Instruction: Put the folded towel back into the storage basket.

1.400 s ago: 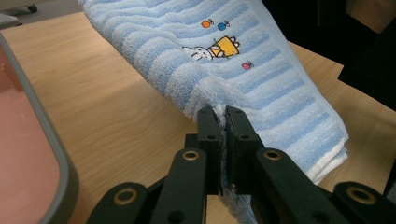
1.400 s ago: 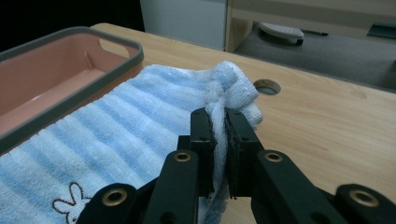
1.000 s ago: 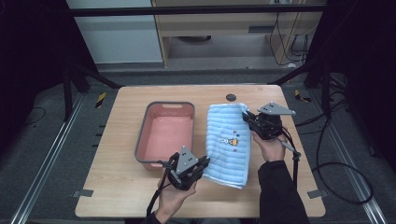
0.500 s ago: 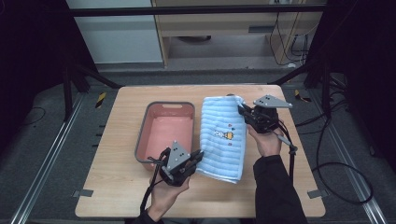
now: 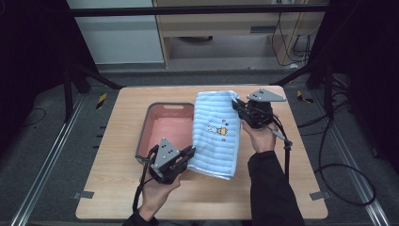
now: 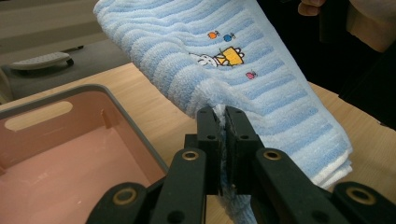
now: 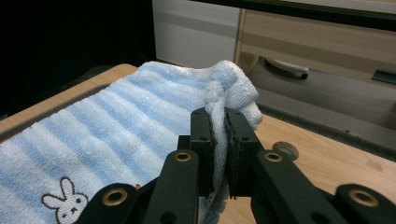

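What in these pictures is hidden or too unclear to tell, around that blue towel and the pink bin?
- Table under the towel: high view, covered by the cloth.
- Pink bin: left gripper view, cut off by the left and bottom edges.
- Small round thing: right gripper view, partly behind the right gripper, too small to identify.
- Towel edge inside the left gripper: hidden between its shut jaws.

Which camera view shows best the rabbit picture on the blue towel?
The left gripper view: the rabbit picture on the towel is large and sharp there. The high view shows it small. The right gripper view shows the rabbit at the frame's bottom.
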Demonstrator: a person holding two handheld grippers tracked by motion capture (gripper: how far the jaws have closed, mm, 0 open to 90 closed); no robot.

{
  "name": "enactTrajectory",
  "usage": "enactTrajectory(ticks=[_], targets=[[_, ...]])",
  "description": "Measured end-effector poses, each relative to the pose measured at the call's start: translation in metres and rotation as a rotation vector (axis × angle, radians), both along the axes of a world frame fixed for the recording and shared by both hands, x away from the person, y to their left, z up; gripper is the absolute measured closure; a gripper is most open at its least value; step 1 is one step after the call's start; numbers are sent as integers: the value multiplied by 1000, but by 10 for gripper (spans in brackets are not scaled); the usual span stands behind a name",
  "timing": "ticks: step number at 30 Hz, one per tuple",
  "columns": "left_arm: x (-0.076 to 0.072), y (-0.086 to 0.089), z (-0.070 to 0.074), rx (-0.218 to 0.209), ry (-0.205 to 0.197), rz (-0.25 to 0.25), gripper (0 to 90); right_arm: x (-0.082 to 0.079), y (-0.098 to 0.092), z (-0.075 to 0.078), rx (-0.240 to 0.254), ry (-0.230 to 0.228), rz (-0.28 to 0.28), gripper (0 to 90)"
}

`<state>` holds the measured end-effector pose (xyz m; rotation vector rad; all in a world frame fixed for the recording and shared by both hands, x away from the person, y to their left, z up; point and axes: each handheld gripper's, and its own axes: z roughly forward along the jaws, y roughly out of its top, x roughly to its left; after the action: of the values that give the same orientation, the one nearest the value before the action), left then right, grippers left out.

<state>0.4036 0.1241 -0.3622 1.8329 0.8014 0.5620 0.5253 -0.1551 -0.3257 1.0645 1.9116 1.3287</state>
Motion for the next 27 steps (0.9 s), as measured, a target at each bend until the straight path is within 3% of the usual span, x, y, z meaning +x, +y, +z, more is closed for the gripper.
enactTrajectory(ticks=[7, 12, 27], targets=[[0, 15, 7, -13, -19, 26, 854, 6, 16, 8, -6, -10, 20, 836], [0, 32, 12, -20, -39, 58, 854, 12, 38, 15, -13, -13, 47, 836], [3, 71, 17, -61, -43, 125, 855, 31, 84, 30, -28, -25, 96, 836]])
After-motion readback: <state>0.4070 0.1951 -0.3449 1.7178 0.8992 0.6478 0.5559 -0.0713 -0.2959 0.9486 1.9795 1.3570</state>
